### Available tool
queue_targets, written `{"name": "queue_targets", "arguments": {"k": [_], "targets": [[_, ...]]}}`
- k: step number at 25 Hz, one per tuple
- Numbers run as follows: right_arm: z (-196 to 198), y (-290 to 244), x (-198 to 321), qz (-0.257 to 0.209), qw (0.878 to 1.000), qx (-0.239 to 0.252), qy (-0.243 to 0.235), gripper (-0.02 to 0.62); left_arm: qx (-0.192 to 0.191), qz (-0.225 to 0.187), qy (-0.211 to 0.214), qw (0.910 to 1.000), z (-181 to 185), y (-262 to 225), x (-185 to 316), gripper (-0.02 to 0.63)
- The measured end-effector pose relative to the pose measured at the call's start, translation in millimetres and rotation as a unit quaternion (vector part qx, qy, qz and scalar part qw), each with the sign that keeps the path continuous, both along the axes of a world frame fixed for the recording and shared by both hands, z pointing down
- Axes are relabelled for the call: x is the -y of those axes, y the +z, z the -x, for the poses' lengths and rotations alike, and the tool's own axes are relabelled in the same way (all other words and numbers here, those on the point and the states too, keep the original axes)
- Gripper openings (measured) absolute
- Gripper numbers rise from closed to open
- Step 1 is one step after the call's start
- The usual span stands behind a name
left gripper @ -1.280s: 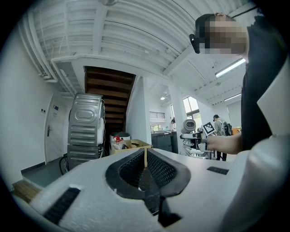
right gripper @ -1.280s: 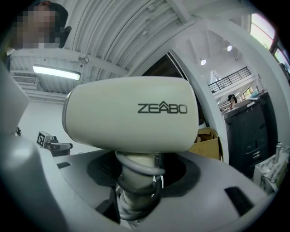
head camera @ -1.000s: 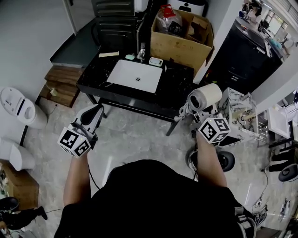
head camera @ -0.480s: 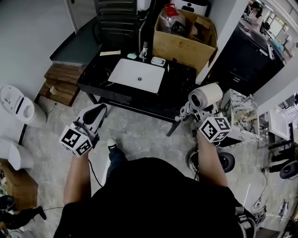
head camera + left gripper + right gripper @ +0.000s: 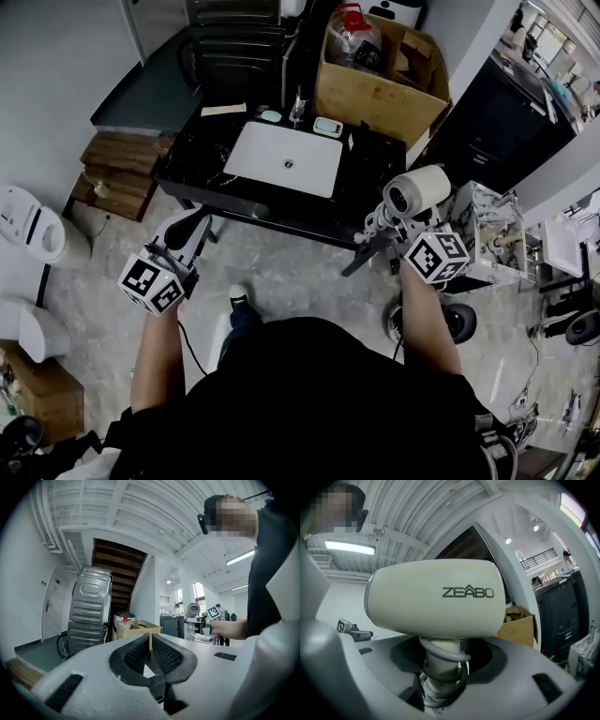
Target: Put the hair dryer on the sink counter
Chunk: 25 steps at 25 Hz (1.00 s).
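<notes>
The cream hair dryer (image 5: 412, 192) has its handle, wound with a grey cord, between the jaws of my right gripper (image 5: 382, 230), which is shut on it. In the right gripper view the dryer's body (image 5: 436, 597) fills the middle above the right gripper (image 5: 443, 667). The black sink counter (image 5: 187, 155) with its white basin (image 5: 286, 159) stands ahead, just beyond both grippers. My left gripper (image 5: 190, 225) hovers near the counter's front left corner. In the left gripper view the left gripper (image 5: 150, 641) is shut, with its pads together and nothing between them.
A cardboard box (image 5: 380, 70) stands behind the counter, and a metal appliance (image 5: 234, 37) is at the back. A faucet (image 5: 298, 108) and a soap dish (image 5: 328, 127) sit behind the basin. Wooden steps (image 5: 117, 173) lie to the left, and a wire cart (image 5: 487, 234) stands to the right.
Both grippers have moved forward toward the counter, the right one carrying the hair dryer. A foot has stepped forward beneath them. Neither gripper's jaws changed.
</notes>
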State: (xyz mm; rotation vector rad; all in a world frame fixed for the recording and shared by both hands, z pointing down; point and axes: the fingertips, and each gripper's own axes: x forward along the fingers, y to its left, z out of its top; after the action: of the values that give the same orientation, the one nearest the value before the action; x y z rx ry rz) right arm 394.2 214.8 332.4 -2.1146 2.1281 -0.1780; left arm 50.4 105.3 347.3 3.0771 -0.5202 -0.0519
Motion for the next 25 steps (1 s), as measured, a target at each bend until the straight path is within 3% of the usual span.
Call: {"name": "queue_targets", "arguments": {"k": [16, 25], "targets": [[22, 26, 163, 0.024, 0.999, 0.013, 0.047, 0.230, 0.009, 0.012, 0.038, 0.9992, 19, 15, 197, 0.029], [38, 17, 231, 0.031, 0.997, 0.007, 0.067, 0.229, 0.007, 0.022, 0.058, 0.9981, 25, 16, 275, 0.015]]}}
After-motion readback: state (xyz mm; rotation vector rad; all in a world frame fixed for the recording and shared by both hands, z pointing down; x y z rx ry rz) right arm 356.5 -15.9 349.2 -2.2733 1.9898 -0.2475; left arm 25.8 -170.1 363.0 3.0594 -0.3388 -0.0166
